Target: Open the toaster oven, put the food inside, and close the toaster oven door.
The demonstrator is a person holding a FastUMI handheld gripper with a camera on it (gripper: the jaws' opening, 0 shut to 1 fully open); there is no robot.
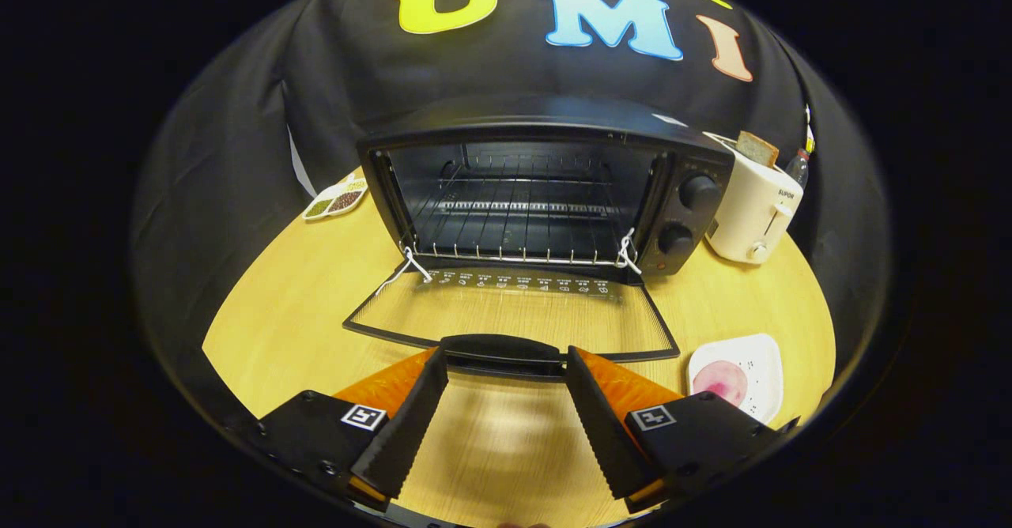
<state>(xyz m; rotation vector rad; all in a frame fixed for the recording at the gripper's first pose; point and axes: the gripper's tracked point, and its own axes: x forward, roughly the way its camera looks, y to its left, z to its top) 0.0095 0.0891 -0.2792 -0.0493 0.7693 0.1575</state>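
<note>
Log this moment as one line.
oven door open flat | tool open at handle | rack bare | food on plate

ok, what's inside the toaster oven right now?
The toaster oven holds a bare wire rack; no food on it. Under the rack is dark and hard to make out. The tongs are open at the door handle.

A round wooden table (316, 299) carried a toaster oven (545, 188), a white toaster (751, 212) just beside it, a divided dish (336, 198) of grains, and a white plate (739, 374) holding pink food (719, 382).

The gripper (506, 362) hung above the table, its 2 fingers spread wide.
</note>
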